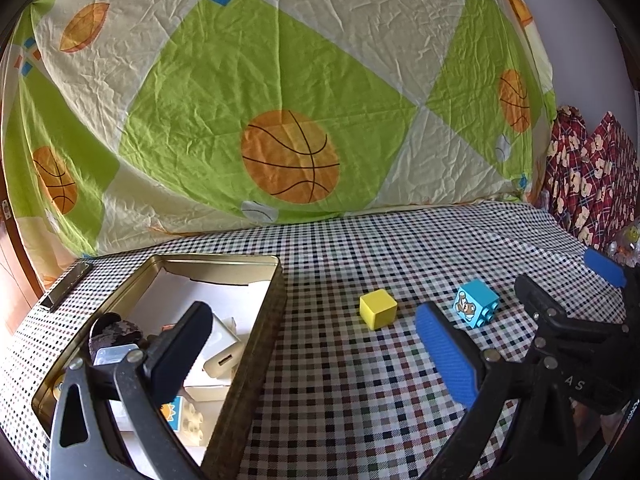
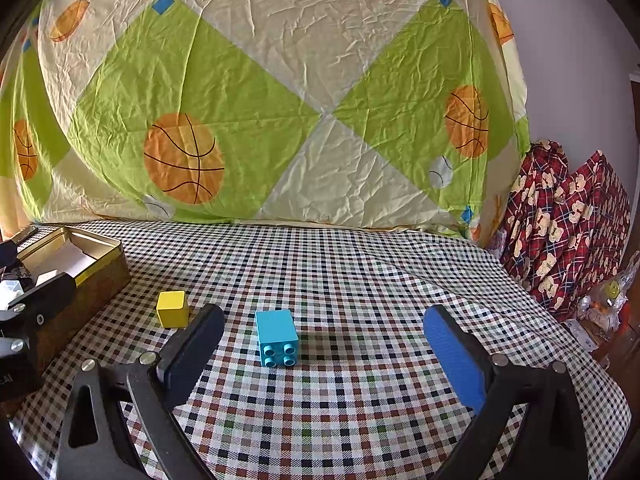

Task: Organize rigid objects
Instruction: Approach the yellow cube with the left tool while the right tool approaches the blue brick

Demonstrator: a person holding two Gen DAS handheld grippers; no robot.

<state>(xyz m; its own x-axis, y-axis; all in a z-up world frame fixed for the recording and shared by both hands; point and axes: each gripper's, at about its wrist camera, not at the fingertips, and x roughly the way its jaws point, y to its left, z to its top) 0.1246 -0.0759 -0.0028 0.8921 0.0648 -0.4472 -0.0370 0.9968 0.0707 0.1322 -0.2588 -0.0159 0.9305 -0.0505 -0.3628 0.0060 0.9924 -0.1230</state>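
A yellow cube (image 1: 378, 309) (image 2: 173, 308) and a blue studded brick (image 1: 476, 304) (image 2: 277, 338) lie on the checked cloth. The brick lies on its side, with a cartoon picture on one face. To their left stands an open gold tin (image 1: 216, 258) (image 2: 100, 276). It holds a white charger (image 1: 224, 354), a white brick with a sun picture (image 1: 184, 420) and a dark object. My left gripper (image 1: 316, 344) is open and empty, its black finger over the tin. My right gripper (image 2: 326, 344) is open and empty, the blue brick just ahead between its fingers.
A basketball-print sheet (image 1: 288, 156) hangs as a wall behind the table. Red plaid fabric (image 2: 568, 216) is piled at the right, past the table's edge. A flat metal piece (image 1: 66, 284), maybe the lid, lies behind the tin at far left.
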